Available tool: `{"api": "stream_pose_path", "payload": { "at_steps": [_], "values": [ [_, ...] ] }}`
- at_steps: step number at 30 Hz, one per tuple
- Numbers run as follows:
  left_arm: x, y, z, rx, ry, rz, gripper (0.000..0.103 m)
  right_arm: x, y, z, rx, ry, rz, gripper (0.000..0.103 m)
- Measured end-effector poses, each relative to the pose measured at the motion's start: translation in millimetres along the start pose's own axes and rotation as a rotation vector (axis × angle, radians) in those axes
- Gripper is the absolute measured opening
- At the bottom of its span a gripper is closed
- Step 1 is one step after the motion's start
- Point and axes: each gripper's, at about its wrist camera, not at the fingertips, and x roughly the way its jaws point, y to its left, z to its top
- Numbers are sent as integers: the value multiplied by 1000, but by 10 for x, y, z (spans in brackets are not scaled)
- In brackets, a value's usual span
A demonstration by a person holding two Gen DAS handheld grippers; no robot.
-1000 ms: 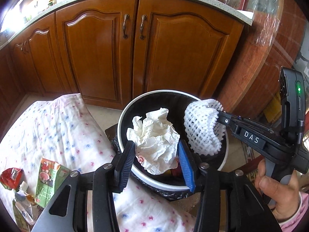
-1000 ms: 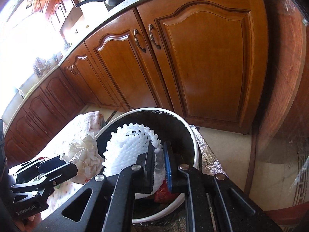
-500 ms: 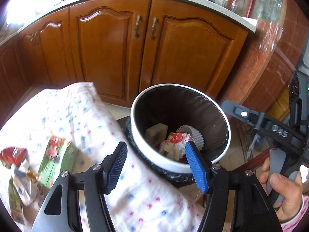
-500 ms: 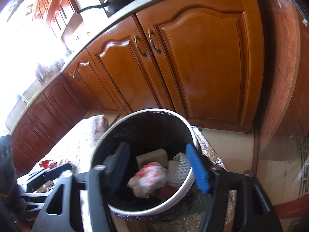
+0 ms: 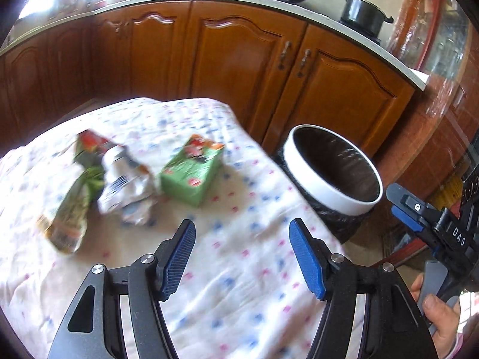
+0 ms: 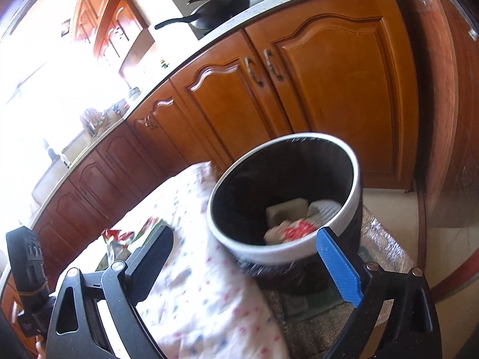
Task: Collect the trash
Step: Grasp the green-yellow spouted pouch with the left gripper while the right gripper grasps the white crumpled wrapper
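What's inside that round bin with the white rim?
Inside the bin: a crumpled wrapper with red print, white foam netting and a pale block. Anything beneath them is hidden.

Left gripper [image 5: 241, 249] with blue-padded jaws spread wide, holding nothing; right gripper [image 6: 247, 264] likewise spread and bare; right hand [image 5: 440, 320] wrapped around its handle.

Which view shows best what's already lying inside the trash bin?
The right wrist view: it looks down into the trash bin, showing crumpled paper and other trash at the bottom. The left wrist view shows only the bin's rim and dark liner.
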Motion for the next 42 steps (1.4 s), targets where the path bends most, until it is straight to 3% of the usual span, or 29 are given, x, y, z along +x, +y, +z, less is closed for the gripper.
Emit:
{"api": "stream_pose_path", "payload": {
  "at_steps": [12, 23, 42],
  "values": [
    [-580, 633, -323, -113, -7, 58, 65, 89, 496, -495, -37, 102, 77, 98],
    [-893, 1011, -455, -174, -29, 100, 65, 167, 867, -714, -91, 156, 125, 98],
    [-913, 1382, -136, -180, -82, 188, 63, 413, 1453, -664, -219, 187, 226, 97]
  ]
}}
